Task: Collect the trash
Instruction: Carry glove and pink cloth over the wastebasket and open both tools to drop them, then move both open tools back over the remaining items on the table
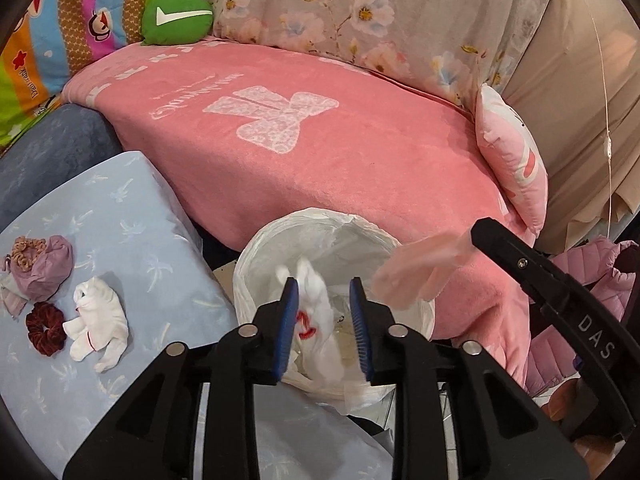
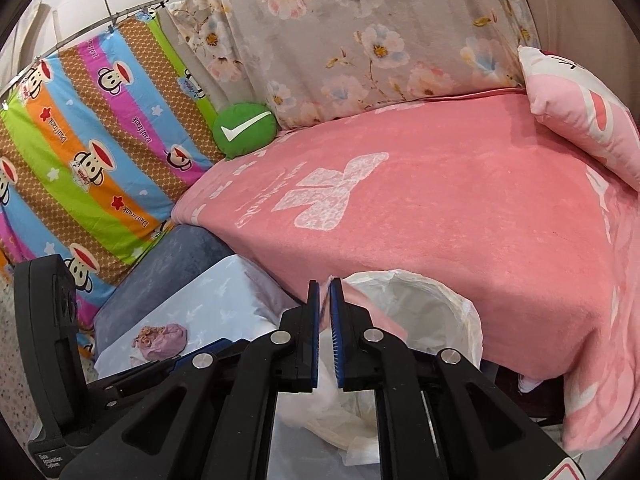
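Observation:
A bin lined with a white bag (image 1: 256, 256) stands against the pink bed. My left gripper (image 1: 325, 286) is open right above it, and a white tissue with red marks (image 1: 316, 312) shows blurred between the fingers, apart from both pads. My right gripper (image 2: 324, 285) is shut on a thin pale pink wrapper; in the left wrist view the wrapper (image 1: 416, 272) hangs from its tip over the bin's right rim. The bin also shows in the right wrist view (image 2: 468, 304). More bits lie on the light blue cushion (image 1: 120, 216): a crumpled white tissue (image 1: 98, 320) and a purple wad (image 1: 50, 268).
A dark red scrunchie (image 1: 44, 328) lies next to the white tissue. The pink blanket (image 1: 340, 160) covers the bed behind the bin, with a pink pillow (image 1: 512, 160) at its right end and a green check-mark cushion (image 1: 178, 18) at the back. Pink clothing (image 1: 580, 320) lies on the right.

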Available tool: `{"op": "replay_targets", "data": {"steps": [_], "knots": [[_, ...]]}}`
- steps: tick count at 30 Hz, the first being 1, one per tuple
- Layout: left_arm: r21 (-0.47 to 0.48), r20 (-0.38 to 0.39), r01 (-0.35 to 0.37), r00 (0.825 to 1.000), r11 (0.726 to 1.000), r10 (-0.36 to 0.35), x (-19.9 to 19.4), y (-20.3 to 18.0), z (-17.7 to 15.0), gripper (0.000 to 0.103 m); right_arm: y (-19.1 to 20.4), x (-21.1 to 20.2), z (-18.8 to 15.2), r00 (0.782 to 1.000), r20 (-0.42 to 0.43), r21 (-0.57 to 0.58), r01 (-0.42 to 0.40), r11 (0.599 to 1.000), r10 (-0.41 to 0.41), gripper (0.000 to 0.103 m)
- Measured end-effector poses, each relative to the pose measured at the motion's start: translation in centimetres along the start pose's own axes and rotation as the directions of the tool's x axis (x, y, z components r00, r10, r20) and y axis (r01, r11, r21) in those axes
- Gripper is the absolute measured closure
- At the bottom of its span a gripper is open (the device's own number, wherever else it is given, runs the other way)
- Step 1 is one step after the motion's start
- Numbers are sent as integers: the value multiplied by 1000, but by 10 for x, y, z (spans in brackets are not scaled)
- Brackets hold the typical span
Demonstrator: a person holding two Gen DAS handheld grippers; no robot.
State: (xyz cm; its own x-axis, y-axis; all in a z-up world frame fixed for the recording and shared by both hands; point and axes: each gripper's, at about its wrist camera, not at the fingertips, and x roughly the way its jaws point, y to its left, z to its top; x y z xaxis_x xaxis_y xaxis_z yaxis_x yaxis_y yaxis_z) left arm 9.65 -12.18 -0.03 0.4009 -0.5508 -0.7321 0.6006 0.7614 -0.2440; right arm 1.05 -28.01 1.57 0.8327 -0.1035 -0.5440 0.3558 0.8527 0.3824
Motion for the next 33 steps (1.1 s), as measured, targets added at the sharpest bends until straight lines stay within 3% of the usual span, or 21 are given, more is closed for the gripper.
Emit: {"op": "replay_targets", "data": {"steps": [4, 7, 30, 33], "knots": [[-13, 18, -23, 1000, 1000, 23, -6, 6, 1, 62, 0, 3, 0, 1000, -3, 4, -2, 1000, 2, 90], [-15, 35, -42, 999, 999, 42, -10, 7, 1, 61, 3, 3, -1, 1000, -3, 1, -6, 1000, 6, 84], [-104, 27, -92, 995, 990, 95, -17, 46, -9, 61, 32, 16, -17, 998, -62, -57, -22, 998, 18, 78], [-122, 26, -102, 994, 987, 106, -18, 54, -11, 60, 38, 19, -22, 997, -73, -68, -24, 997, 19, 73]]}}
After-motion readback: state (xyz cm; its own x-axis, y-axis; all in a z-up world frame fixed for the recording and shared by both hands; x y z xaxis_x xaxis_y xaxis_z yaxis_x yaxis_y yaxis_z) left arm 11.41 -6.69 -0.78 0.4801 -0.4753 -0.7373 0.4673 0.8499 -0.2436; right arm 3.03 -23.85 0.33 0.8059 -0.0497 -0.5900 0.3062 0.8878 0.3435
